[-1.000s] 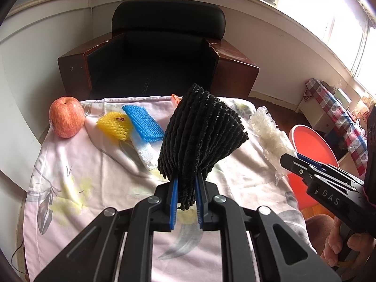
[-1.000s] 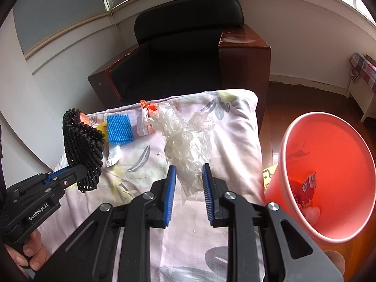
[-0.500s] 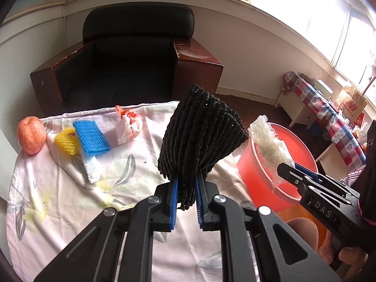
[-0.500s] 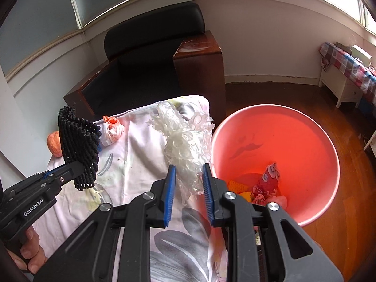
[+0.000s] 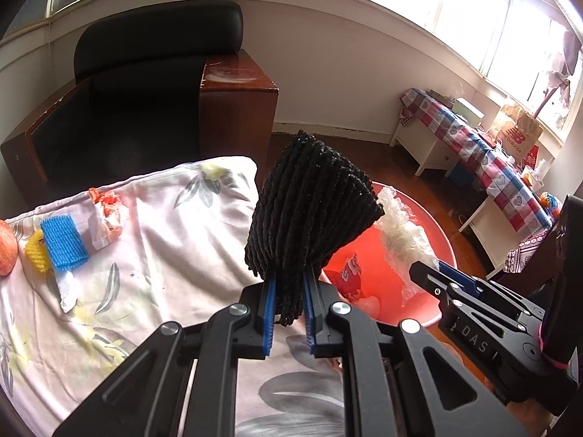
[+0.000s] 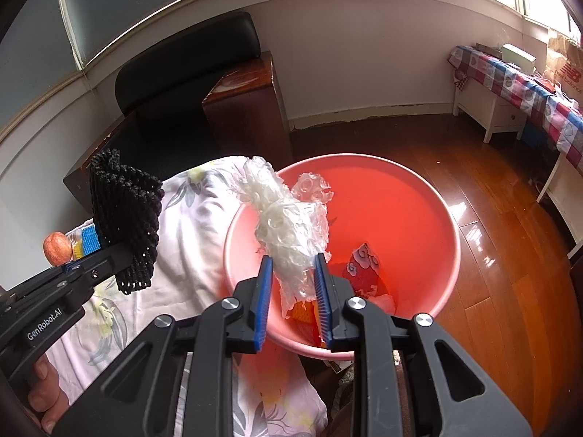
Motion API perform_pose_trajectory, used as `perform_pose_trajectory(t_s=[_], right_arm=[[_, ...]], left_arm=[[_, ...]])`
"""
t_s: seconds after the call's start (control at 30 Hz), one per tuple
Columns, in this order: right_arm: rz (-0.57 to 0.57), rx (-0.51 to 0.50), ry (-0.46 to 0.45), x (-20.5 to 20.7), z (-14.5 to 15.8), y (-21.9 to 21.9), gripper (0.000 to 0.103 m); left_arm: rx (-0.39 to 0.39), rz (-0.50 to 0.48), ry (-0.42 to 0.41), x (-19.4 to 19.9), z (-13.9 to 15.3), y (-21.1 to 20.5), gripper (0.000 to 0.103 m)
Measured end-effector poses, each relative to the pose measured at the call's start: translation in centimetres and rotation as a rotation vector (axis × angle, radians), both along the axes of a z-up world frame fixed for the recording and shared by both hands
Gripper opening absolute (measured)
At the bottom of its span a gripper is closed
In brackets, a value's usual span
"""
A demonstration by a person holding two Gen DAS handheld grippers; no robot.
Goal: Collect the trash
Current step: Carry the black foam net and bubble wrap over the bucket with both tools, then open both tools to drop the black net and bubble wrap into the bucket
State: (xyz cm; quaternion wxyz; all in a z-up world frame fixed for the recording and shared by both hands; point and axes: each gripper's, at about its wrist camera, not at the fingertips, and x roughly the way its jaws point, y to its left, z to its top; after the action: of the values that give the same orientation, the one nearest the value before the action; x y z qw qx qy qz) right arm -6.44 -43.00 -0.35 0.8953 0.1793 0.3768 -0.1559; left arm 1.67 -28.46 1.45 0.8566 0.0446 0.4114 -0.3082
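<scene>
My left gripper [image 5: 288,284] is shut on a black foam net [image 5: 309,211], held upright over the right edge of the cloth-covered table [image 5: 156,262]. In the right wrist view the black foam net [image 6: 125,215] hangs at the left from the left gripper [image 6: 120,255]. My right gripper [image 6: 291,262] is shut on a white foam net [image 6: 288,222], held over the near rim of the red basin [image 6: 400,200]. The white foam net [image 5: 404,240] and the right gripper [image 5: 433,269] also show above the red basin [image 5: 433,233] in the left wrist view. Several wrappers lie in the basin.
On the table lie a blue foam net [image 5: 62,242], a yellow foam net [image 5: 34,255], a crumpled white-and-orange wrapper [image 5: 107,215] and an apple [image 5: 7,247]. A black armchair [image 5: 145,83] stands behind the table. A bench with a checked cloth [image 5: 484,153] lines the right wall.
Both grippers have swung to the right with their nets, from over the table to the red basin. The basin now sits below the white net. Both grips are unchanged.
</scene>
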Motion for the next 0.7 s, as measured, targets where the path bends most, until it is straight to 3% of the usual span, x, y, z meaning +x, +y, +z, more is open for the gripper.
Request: perform_pose_trajectory(t_s=[0.4, 0.7], right_arm=[[-0.048, 0.022, 0.041, -0.6, -1.8, -3.1, 0.023], [-0.060, 0.034, 0.079, -0.5, -3.0, -4.4, 0.023]], left_arm=[[0.021, -0.067, 0.078, 0.6, -1.6, -6.3, 0.012], [0.068, -0.076, 0.133, 1.8, -4.1, -8.4, 0.013]])
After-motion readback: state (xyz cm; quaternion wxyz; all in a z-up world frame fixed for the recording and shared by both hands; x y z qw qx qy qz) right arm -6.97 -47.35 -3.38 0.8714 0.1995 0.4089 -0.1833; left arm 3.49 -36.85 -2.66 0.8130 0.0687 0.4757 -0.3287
